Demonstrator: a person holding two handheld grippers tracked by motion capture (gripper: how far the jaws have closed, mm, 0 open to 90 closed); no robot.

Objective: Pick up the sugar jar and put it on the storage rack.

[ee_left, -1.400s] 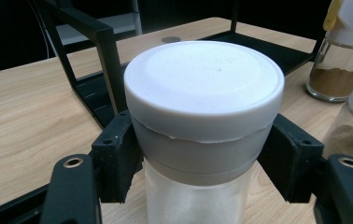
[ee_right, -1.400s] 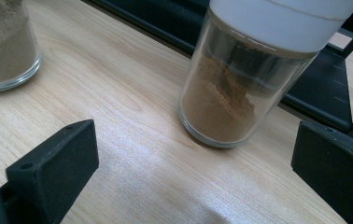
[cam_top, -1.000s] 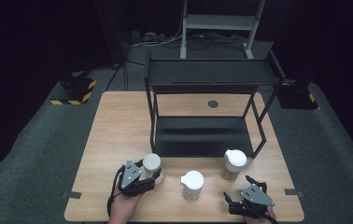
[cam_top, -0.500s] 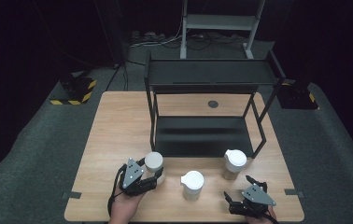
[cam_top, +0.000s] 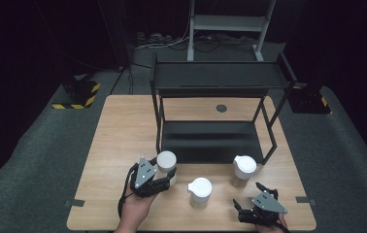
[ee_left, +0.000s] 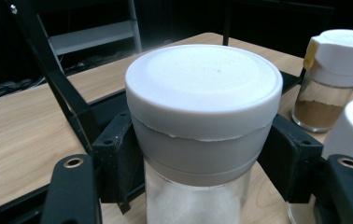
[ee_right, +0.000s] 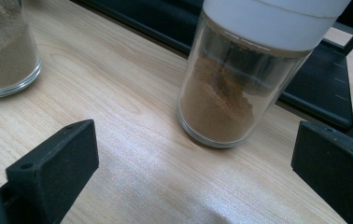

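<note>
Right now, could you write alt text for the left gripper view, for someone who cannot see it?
A black claw is shut on a clear jar with a white lid, one pad at each side just under the lid; white powder shows inside. Behind it lie a wooden table and a black metal rack, with a jar of brown powder at the right.

Both grippers black, grey three-cornered top plate on each; blocky black fingers [ee_left: 114, 158] with brass-ringed screw holes.
</note>
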